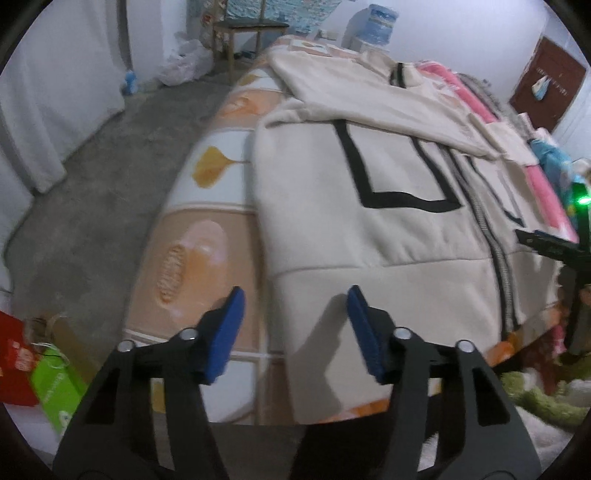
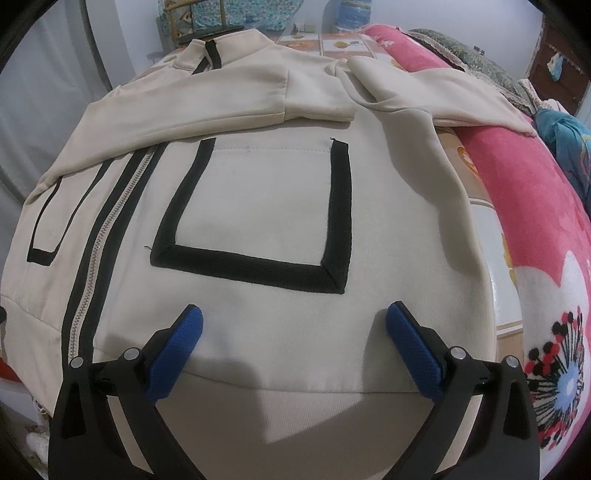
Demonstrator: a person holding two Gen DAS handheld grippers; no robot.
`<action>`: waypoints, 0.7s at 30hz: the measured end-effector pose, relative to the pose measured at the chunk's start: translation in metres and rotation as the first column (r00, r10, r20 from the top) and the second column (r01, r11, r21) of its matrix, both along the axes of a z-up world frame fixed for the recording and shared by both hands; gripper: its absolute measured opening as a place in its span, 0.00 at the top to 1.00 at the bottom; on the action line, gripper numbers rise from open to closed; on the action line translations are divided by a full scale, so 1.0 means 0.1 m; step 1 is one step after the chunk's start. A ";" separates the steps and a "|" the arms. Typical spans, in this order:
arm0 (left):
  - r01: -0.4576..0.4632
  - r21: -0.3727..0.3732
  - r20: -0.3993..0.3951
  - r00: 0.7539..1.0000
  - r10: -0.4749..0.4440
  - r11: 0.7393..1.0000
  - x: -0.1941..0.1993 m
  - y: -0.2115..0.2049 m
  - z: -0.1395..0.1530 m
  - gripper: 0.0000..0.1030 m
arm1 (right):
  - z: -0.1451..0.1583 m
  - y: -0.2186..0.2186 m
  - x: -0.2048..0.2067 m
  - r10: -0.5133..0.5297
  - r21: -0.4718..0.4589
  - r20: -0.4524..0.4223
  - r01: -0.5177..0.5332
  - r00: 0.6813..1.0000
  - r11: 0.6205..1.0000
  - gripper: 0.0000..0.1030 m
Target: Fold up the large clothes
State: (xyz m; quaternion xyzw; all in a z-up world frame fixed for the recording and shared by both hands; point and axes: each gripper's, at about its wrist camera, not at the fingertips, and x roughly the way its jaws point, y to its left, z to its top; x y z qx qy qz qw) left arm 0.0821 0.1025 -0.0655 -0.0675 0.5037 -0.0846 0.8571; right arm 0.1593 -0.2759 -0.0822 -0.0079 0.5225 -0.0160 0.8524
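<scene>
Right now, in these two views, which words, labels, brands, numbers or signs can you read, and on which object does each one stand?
No text can be read with certainty.
Red bag: white marks, too blurred to read.
Green bag: pale lettering, too blurred to read.
Water bottle: printed label, too small to read.
Brown door: a row of small marks, illegible.
Cream jacket: black trim only, no lettering visible.

**Gripper pose and state**

Left black two-finger gripper with blue pads [image 1: 295, 328]: pitched steeply downward, jaws partly apart, nothing between the pads. Right black two-finger gripper with blue pads [image 2: 294, 345]: also pitched steeply downward, jaws spread wide, pads clear of contact, nothing gripped.
</scene>
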 end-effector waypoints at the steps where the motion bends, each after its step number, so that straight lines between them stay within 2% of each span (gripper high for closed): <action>1: 0.001 -0.020 -0.009 1.000 -0.001 1.000 0.01 0.00 -0.03 0.50 | 0.00 0.00 0.00 0.000 0.000 0.000 0.000 1.000 1.000 0.06; 5: -0.013 -0.036 -0.010 1.000 0.013 0.999 0.02 -0.01 -0.05 0.52 | 0.00 0.00 0.00 -0.002 0.001 0.001 0.002 1.000 1.000 0.06; 10: -0.053 -0.131 -0.010 0.999 0.052 0.990 0.04 0.10 -0.05 0.52 | 0.00 0.00 0.01 -0.002 0.002 0.002 0.002 1.000 1.000 0.06; 14: -0.079 -0.262 0.000 0.997 0.082 0.962 0.13 0.20 -0.05 0.52 | 0.00 0.00 0.01 -0.002 0.002 0.001 0.002 1.000 1.000 0.06; 21: -0.123 -0.417 -0.009 0.991 0.131 0.900 0.23 0.32 -0.08 0.52 | -0.01 0.00 0.01 -0.003 0.002 0.004 0.003 1.000 1.000 0.06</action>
